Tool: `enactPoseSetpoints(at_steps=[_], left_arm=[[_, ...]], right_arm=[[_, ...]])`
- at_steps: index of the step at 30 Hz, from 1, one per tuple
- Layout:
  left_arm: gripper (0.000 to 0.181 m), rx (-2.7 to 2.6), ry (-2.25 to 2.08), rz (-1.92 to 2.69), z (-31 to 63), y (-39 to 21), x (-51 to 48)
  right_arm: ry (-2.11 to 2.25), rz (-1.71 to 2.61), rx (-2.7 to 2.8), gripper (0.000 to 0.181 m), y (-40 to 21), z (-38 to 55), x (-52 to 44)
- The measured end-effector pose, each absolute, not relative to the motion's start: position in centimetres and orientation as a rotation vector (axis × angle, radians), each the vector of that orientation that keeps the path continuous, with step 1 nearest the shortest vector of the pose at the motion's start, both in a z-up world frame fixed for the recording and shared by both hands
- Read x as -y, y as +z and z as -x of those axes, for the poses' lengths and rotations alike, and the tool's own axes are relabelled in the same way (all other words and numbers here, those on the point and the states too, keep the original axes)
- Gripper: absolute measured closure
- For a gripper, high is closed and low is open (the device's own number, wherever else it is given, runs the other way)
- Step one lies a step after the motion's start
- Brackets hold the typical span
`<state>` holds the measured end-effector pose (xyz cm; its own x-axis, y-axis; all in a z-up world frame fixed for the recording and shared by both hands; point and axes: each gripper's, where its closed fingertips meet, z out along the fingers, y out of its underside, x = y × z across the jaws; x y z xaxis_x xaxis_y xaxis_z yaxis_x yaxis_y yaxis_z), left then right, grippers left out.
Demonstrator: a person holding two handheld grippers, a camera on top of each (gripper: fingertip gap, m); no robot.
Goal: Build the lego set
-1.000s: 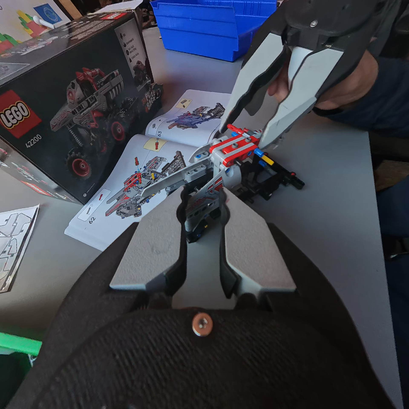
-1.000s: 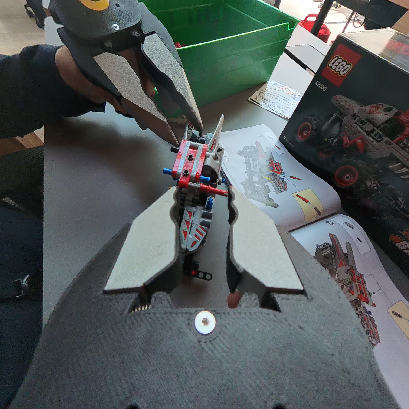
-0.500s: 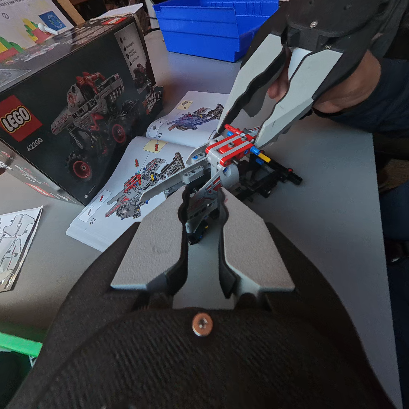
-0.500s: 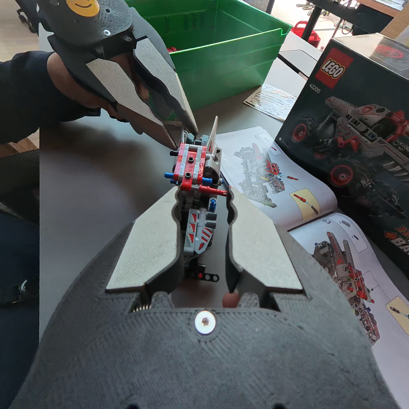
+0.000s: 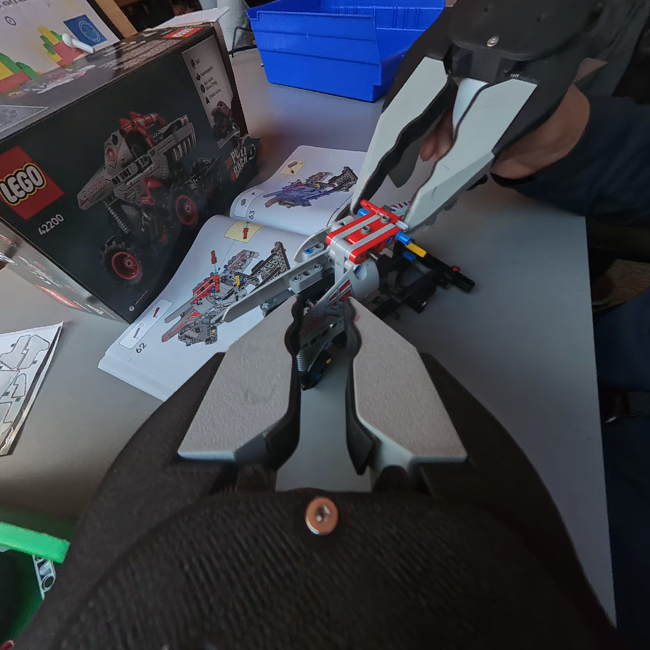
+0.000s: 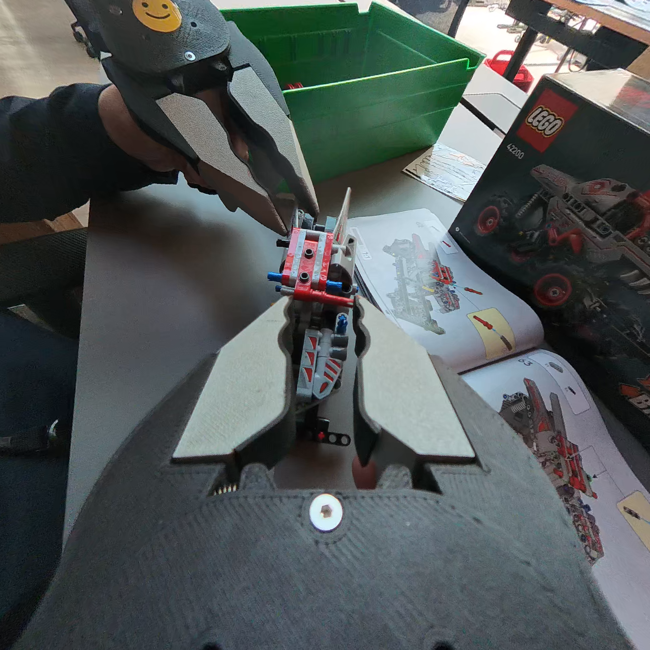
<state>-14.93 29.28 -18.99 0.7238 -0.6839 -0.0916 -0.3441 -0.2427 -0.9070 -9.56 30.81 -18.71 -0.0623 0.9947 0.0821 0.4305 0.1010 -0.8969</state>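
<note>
A partly built lego model [image 5: 351,246] with a red-and-white striped top block, grey panels and a black frame is held over the grey table. My left gripper [image 5: 320,313] is shut on the model's lower grey-and-red panel. In the right wrist view it [image 6: 301,223] comes in from the upper left. My right gripper [image 6: 323,306] is shut across the model [image 6: 309,263] at its upper end, where a red axle [image 6: 325,299] lies between the tips. In the left wrist view it [image 5: 383,214] reaches down from the upper right, held by a hand.
An open instruction booklet [image 5: 218,281] lies beside the model, with the black set box [image 5: 123,158] behind it. A blue bin [image 5: 334,45] stands at the back. A green bin [image 6: 369,98] and a sticker sheet [image 6: 443,172] lie on the other side. The table edge [image 5: 591,351] is close by. My hands' fingertips stand some 7 cm from each other.
Both grippers keep their hold on the model. The model and grippers have shifted only slightly.
</note>
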Motion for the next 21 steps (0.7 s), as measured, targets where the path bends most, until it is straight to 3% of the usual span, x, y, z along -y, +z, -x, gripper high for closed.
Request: enactPoseSetpoints(at_steps=[8, 15, 21], left_arm=[[0.165, -0.798, -0.383, 1.848, 14.9, -19.0, -29.2], [0.167, -0.698, -0.369, 1.903, 14.5, -19.0, -28.1], [0.155, -0.644, -0.417, 1.898, 13.1, -18.8, -26.4]], right_arm=[[0.997, 1.457, 1.581, 0.139, -18.4, 9.1, -31.3], [0.904, 1.474, 1.605, 0.14, -19.2, 5.5, -33.5], [0.835, 1.572, 1.596, 0.141, -21.4, 0.8, -36.4]])
